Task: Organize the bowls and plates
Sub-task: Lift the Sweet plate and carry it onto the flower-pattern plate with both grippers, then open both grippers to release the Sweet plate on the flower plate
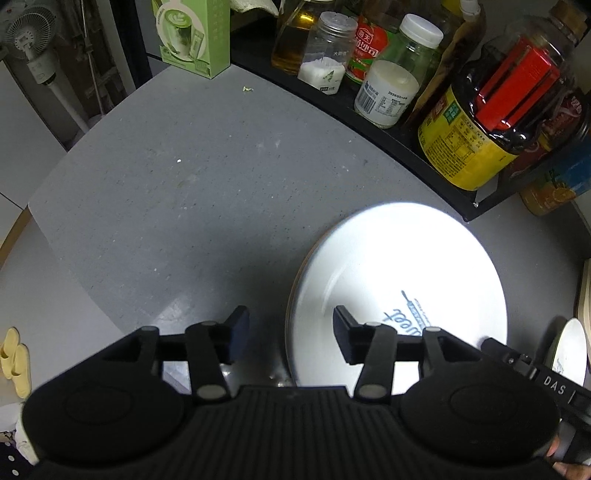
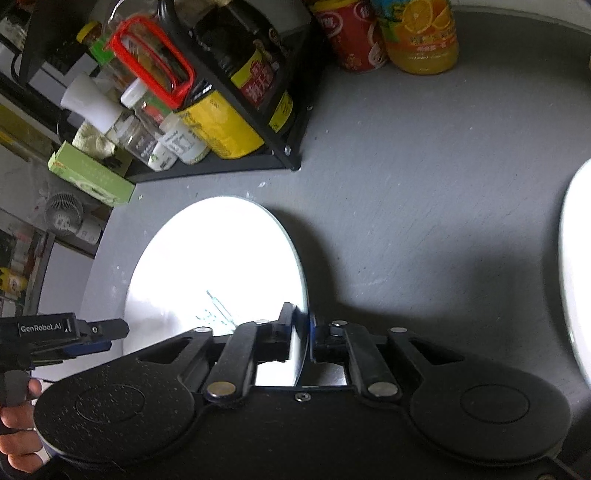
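Observation:
A white plate with blue lettering (image 1: 399, 280) lies over the grey counter; it also shows in the right wrist view (image 2: 218, 266). My right gripper (image 2: 301, 332) is shut on the plate's near rim, and its tip shows in the left wrist view (image 1: 506, 350). My left gripper (image 1: 290, 332) is open and empty, its right finger over the plate's left part, its left finger over bare counter. It shows at the left edge of the right wrist view (image 2: 103, 332). Another white dish (image 2: 576, 273) sits at the right; it also shows in the left wrist view (image 1: 570, 350).
A black rack (image 1: 369, 110) of bottles and jars runs along the back; it also shows in the right wrist view (image 2: 221, 162). A green box (image 1: 195, 37) stands at the back left. A red can (image 2: 351, 33) and an orange juice bottle (image 2: 421, 33) stand behind.

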Tool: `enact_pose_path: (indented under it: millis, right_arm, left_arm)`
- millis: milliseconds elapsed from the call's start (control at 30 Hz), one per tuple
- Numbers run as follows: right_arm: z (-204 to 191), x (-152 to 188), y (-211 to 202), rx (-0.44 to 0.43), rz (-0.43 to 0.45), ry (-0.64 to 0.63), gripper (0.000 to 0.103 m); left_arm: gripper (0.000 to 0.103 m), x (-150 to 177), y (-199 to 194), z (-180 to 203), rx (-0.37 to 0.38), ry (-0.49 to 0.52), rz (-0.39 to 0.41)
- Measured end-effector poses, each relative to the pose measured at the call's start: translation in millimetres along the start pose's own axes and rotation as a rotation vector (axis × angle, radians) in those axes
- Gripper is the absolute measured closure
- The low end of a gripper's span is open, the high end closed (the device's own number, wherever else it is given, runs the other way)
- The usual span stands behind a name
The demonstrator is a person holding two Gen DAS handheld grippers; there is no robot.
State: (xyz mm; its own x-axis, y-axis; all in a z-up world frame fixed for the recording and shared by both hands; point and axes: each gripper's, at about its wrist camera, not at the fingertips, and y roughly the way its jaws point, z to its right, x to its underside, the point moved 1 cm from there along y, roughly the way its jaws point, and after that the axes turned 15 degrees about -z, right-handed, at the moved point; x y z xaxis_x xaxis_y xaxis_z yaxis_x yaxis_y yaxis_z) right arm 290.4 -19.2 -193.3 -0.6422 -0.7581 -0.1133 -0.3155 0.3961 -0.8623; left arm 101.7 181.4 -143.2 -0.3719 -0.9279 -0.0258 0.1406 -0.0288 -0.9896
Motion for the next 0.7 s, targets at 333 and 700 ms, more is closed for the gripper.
enact_pose_path:
  millis: [333,700]
  right_arm:
    - [-2.7,-2.2,-35.0,0.050,0.057,-0.018,0.036]
    - [25.5,7.5,-94.0,0.081,0.150,0.014,0.003]
  left_arm:
    - [0.024,0.5,-15.4,26.4,0.011,0.052,0.057]
    - [0.022,5.7,-31.1,107.7,0.139,0.307,0.058]
